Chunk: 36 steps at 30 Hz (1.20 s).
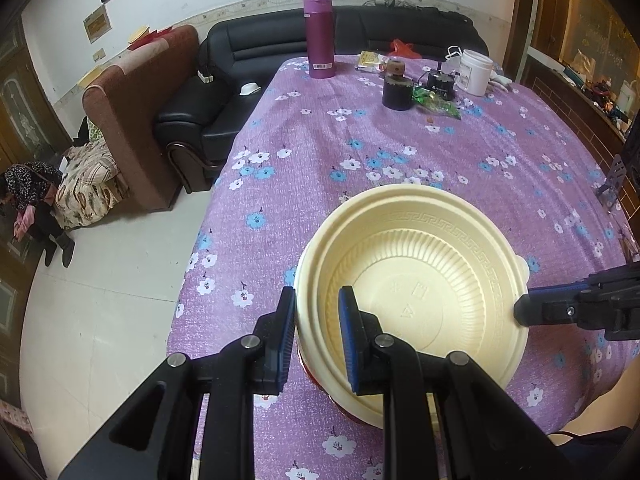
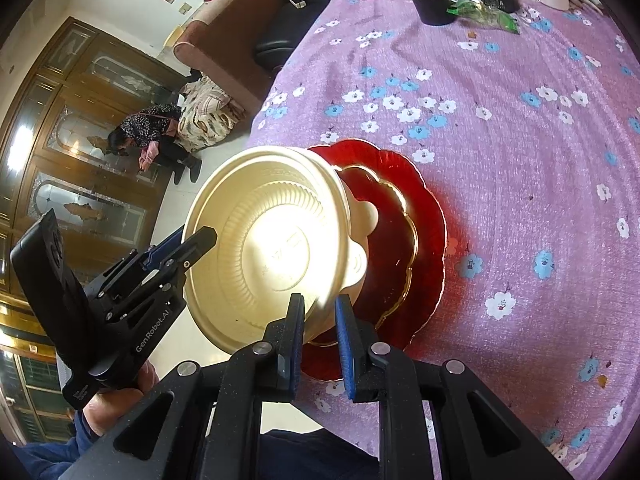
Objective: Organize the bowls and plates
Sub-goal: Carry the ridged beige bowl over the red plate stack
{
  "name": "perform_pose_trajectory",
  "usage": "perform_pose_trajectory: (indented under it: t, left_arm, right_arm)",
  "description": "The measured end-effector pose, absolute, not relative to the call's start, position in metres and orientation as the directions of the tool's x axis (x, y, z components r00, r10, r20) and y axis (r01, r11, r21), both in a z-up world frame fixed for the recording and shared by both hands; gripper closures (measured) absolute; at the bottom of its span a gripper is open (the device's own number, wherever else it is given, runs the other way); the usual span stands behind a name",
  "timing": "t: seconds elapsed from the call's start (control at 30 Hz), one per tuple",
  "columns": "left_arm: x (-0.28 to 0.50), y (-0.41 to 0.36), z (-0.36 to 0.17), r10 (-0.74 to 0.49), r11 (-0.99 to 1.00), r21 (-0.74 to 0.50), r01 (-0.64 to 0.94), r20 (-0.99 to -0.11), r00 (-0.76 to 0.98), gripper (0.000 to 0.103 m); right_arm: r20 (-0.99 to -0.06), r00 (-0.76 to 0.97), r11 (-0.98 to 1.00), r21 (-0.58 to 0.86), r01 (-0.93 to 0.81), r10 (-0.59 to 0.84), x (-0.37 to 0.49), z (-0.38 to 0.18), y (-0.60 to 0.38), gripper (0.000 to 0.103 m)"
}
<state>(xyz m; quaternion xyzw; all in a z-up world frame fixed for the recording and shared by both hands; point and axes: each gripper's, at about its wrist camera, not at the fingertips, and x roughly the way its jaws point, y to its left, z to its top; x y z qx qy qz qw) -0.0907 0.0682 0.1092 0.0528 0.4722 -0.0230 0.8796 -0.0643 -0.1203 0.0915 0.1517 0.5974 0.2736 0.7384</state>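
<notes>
Cream plastic bowl [image 1: 412, 280] sat over the red scalloped plates [image 2: 416, 240], near the table's front edge, around 6 o'clock on the purple floral tablecloth [image 1: 360, 152]. Looked like two nested bowls – a double rim showed in the left wrist view – can't confirm. Whether the bowl base was touching the plate or just above it, can't tell; bowl was tilted toward the left side in the right wrist view.

Left gripper [image 1: 318, 340] was clamped on the bowl rim at its 9 o'clock, one pad inside the wall, one outside. Right gripper [image 2: 320, 340] pinched the opposite rim the same way, 3 o'clock, next to the small tab handle [image 2: 366, 214]. Two-point hold on opposite rims: my read is that thin plastic flexes, so gripping both sides kept it level and centred over the plates.

Two red plates appeared stacked, smaller gold-edged one on top – bowl going on that stack fits the sorting job.

Further out, 12 o'clock: magenta flask [image 1: 318, 36], dark jar [image 1: 397, 92], white tub [image 1: 474, 72], green wrapper [image 1: 436, 104]. All well apart from the stack, no interference.
</notes>
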Motion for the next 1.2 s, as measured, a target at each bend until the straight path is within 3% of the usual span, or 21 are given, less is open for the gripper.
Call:
perform_pose_trajectory:
  t: [1.2]
  left_arm:
    - [-0.083,0.0618,0.1042,0.035,0.983,0.133,0.126,-0.813,0.581,0.081]
  right_arm:
    - [-0.819,0.152,0.827,0.518,-0.219,0.553,-0.0648,0.0923,-0.1164,0.085]
